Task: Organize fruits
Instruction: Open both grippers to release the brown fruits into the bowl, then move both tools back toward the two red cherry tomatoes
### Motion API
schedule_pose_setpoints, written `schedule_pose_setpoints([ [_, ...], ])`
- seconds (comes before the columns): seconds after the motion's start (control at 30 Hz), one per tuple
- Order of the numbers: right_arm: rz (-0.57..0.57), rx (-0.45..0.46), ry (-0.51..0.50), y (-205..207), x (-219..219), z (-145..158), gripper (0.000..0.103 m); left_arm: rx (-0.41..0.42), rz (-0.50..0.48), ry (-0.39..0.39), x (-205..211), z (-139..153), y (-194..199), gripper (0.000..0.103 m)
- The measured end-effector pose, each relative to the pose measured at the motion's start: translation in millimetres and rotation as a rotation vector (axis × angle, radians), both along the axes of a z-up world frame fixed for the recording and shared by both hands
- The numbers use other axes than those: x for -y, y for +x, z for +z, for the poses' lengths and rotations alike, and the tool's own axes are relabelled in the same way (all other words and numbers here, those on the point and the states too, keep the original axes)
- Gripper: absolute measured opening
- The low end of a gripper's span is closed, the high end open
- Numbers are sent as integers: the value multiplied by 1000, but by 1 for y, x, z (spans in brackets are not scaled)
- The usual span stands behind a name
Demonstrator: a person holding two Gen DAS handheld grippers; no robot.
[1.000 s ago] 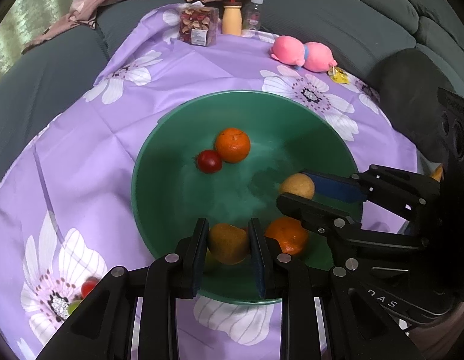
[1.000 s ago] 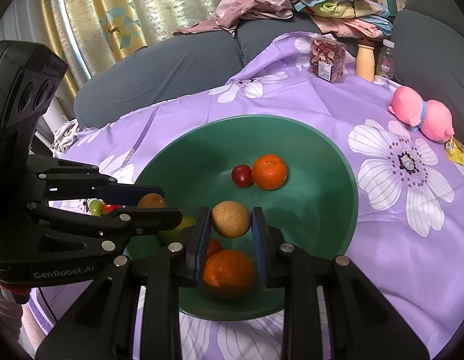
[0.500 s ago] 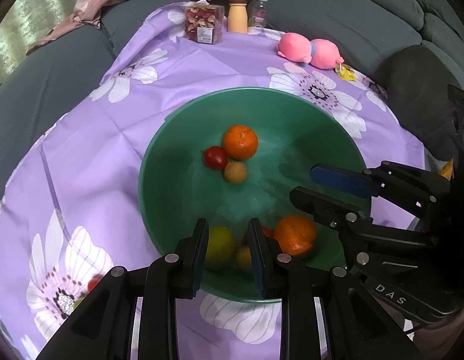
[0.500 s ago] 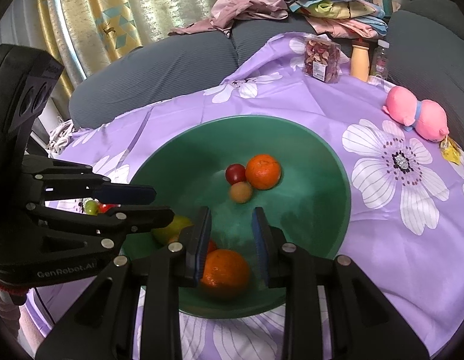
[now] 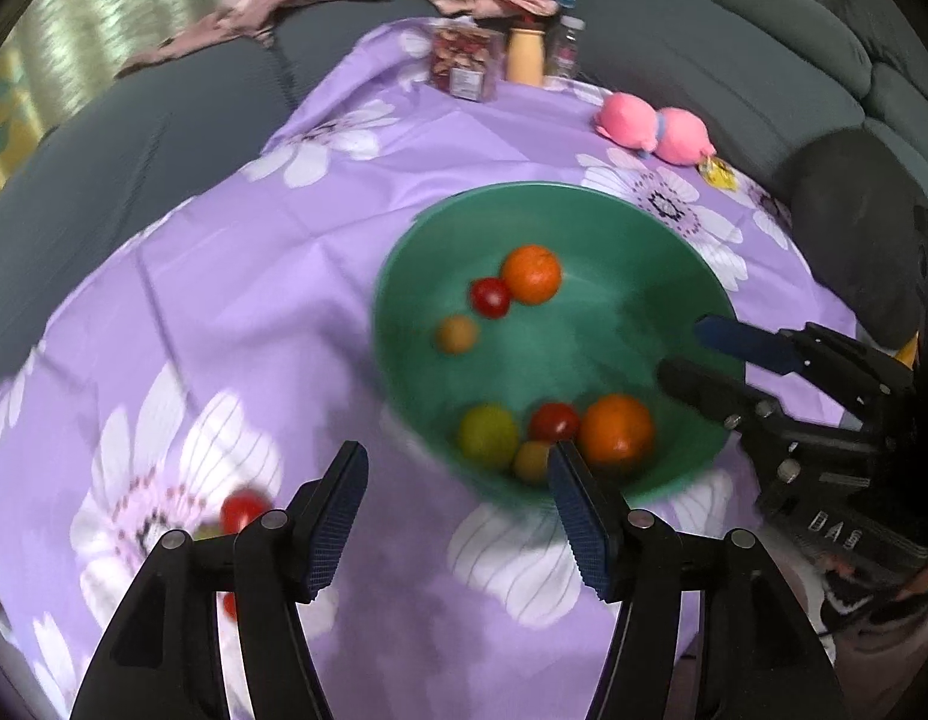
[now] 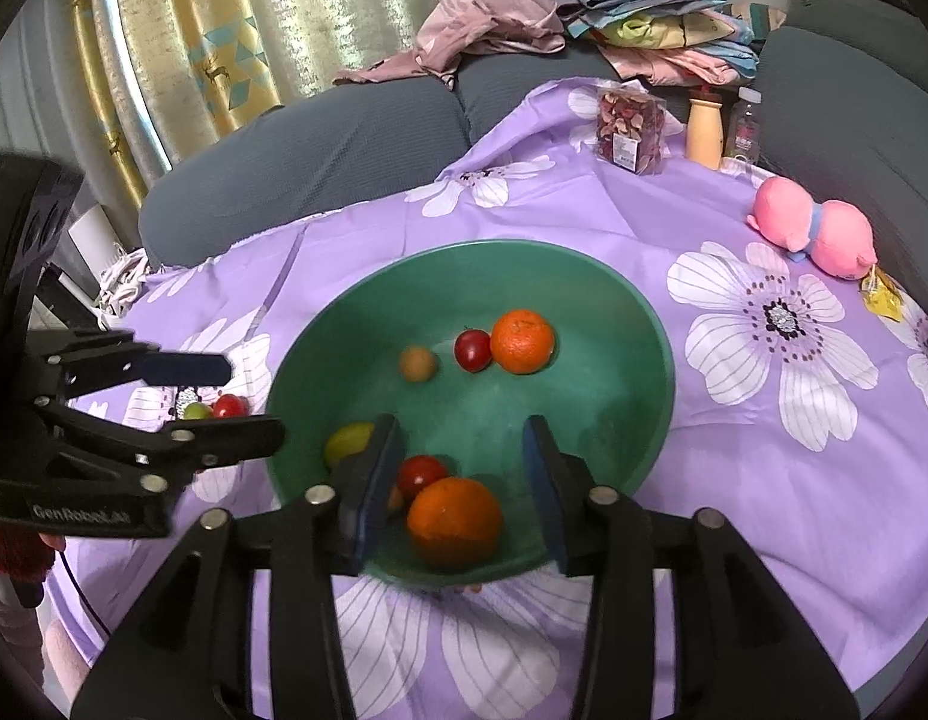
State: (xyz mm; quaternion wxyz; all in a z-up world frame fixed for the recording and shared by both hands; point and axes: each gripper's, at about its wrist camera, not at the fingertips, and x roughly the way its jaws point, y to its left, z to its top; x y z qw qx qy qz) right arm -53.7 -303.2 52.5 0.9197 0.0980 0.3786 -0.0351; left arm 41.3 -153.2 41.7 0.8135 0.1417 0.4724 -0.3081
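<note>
1. The green bowl (image 6: 643, 324) on the purple cloth (image 6: 793, 510) held two oranges (image 6: 522, 341), two red tomatoes (image 6: 472, 350), two small brown fruits (image 6: 417, 363) and a yellow-green fruit (image 6: 348, 441).
2. A tomato (image 5: 243, 510) lay outside on the cloth.
3. The left claw (image 5: 455, 519) was opening wide, empty, over the cloth beside the bowl.
4. The right claw (image 6: 461, 489) was opening over the bowl's near side, gripping nothing.

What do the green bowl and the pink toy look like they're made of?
Green bowl: probably plastic, with a smooth semi-matte wall, even colour and soft sheen; glazed ceramic can't be ruled out. Pink toy: plush fabric, judging by its fuzzy matte surface and soft rounded shape.
</note>
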Motion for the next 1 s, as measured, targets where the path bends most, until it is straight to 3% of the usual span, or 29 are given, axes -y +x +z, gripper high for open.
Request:
schedule_pose_setpoints([
  [0.27, 62, 36, 25, -18, -17, 10, 52, -41, 249, -104, -107, 4, -10, 72],
  [0.43, 169, 24, 15, -22, -45, 9, 52, -76, 377, -83, -164, -16, -29, 72],
  [0.6, 243, -21, 23, -17, -74, 0, 52, -109, 414, -88, -183, -29, -48, 72],
  [1.0, 338, -64, -23, -10, -125, -2, 52, -116, 378, -140, -191, -35, -63, 72],
])
